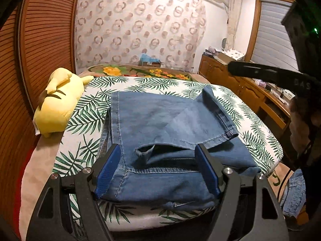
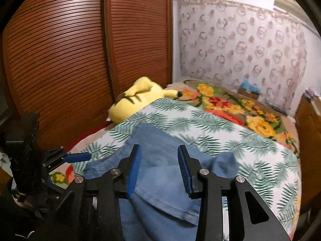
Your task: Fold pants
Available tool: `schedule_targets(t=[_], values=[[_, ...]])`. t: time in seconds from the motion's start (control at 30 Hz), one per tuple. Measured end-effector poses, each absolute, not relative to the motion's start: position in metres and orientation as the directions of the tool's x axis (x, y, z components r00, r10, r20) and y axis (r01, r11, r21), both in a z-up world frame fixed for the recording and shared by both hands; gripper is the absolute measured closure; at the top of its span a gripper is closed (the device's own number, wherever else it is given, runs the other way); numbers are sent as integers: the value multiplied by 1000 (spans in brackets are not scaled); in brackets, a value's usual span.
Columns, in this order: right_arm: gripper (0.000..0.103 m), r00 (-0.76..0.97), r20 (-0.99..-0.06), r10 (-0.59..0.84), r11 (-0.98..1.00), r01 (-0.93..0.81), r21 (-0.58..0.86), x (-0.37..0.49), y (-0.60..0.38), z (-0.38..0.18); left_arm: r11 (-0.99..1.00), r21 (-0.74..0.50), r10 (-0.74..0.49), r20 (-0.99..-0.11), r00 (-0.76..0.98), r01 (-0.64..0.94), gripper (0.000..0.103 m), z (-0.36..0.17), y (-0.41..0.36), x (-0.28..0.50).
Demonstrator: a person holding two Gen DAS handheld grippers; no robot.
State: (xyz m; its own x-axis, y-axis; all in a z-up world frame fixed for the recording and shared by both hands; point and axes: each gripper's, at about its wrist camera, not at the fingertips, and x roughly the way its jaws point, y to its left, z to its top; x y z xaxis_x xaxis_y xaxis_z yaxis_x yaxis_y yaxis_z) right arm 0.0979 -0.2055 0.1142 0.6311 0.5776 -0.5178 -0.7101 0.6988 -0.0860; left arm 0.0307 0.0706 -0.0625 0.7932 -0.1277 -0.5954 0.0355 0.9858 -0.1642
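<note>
Pants [image 1: 160,120] lie folded on the leaf-print bedspread [image 1: 250,108], near its front edge, with a yellow plush toy [image 1: 58,104] beside them. Left gripper [image 1: 158,156] stands wide, its 2 pads on both sides of the thick denim bundle, probably to square it or lift it. Right gripper [image 2: 159,156] is partly open above the cloth and holds nothing.

We can read only one bit of writing. The white letters "DAS" stand on a black bar [image 1: 280,76] at about three o'clock in the left wrist view. We find no other words or numbers to read.
</note>
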Motion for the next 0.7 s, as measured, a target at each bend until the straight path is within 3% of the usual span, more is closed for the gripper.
schedule_targets(t=[0.3,0.47,0.7], values=[[61,634,-612,473,778,-627,-48,98,-231,68,992,-120,-111,-664,740,40,31,-87,74,56],[61,605,-656,452,793,-609,-15,110,-231,55,991,-99,-132,-682,720,88,48,-91,72,70],[61,544,-704,457,780,-626,22,126,-201,27,991,-51,-122,-717,686,124,62,-102,68,87]])
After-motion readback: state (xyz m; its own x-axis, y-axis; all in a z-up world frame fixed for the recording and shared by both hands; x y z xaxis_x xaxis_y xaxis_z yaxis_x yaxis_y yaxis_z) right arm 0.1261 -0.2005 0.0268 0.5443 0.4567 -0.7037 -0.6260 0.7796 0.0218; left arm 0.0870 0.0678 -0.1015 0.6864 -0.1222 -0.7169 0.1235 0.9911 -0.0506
